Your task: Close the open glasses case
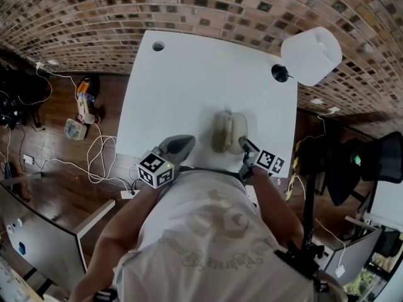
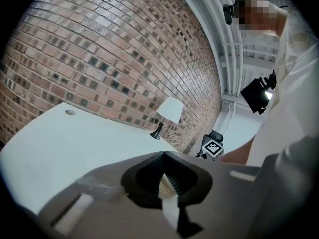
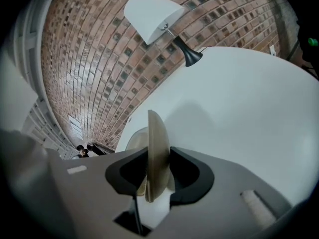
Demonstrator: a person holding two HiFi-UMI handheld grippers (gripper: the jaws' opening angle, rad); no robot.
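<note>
Here the glasses case [image 1: 225, 131] lies open on the white table [image 1: 189, 74] near the person's edge; the right gripper [image 3: 159, 156] pinches its upright lid [image 3: 156, 133] edge-on, likely to swing it shut; the left gripper [image 2: 163, 158], jaws together and empty, waits nearby.

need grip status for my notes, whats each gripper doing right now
left gripper: closed, nothing between its jaws
right gripper: closed on the glasses case lid

Beige oval glasses case [image 1: 225, 131], open, lying on white table [image 1: 189, 74].
</note>
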